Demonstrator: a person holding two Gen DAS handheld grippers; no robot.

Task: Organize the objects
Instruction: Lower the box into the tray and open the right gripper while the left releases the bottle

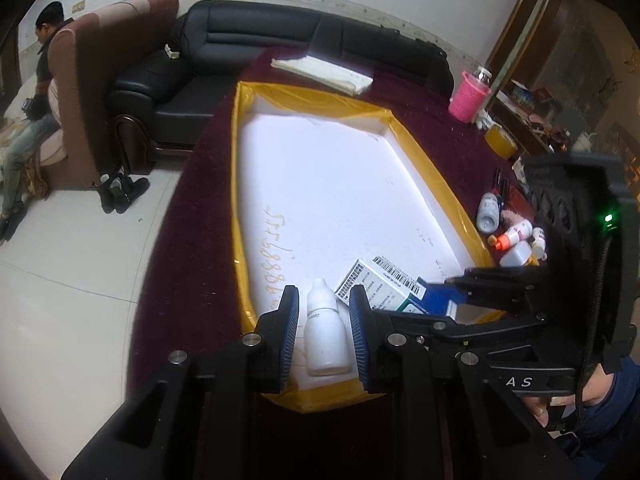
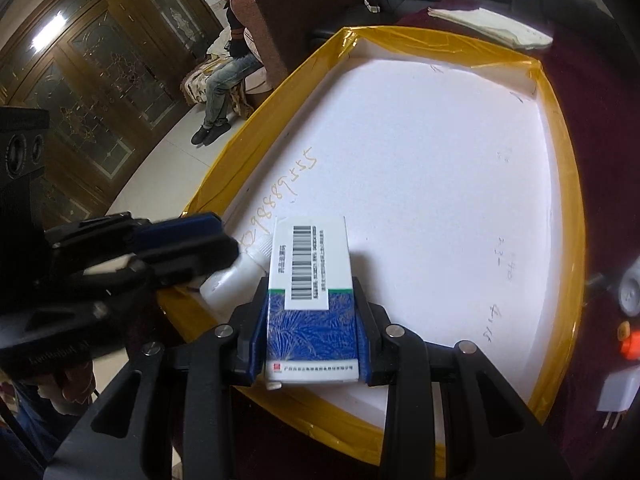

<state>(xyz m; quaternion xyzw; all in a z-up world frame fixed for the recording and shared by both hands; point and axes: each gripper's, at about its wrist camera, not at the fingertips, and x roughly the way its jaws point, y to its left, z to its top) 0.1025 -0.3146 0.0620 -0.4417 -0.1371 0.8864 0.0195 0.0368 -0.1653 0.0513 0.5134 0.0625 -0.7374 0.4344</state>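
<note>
A white foam tray with yellow taped rim (image 1: 240,184) lies on a dark red tablecloth; it also shows in the right wrist view (image 2: 560,128). My left gripper (image 1: 324,332) stands around a small white dropper bottle (image 1: 324,340) at the tray's near end, with small gaps beside its blue pads (image 1: 290,332). My right gripper (image 2: 312,328) is shut on a blue and white medicine box (image 2: 312,280) with a barcode, over the tray's near end. The box (image 1: 384,284) and the right gripper (image 1: 460,292) show beside the bottle in the left view. The bottle (image 2: 232,280) lies left of the box.
Several small bottles (image 1: 508,232), a pink cup (image 1: 468,98), a yellow tape roll (image 1: 500,142) and folded white paper (image 1: 324,74) lie on the cloth. A white plug (image 2: 616,396) lies right of the tray. A black sofa (image 1: 240,40) and a seated person (image 1: 36,92) are beyond.
</note>
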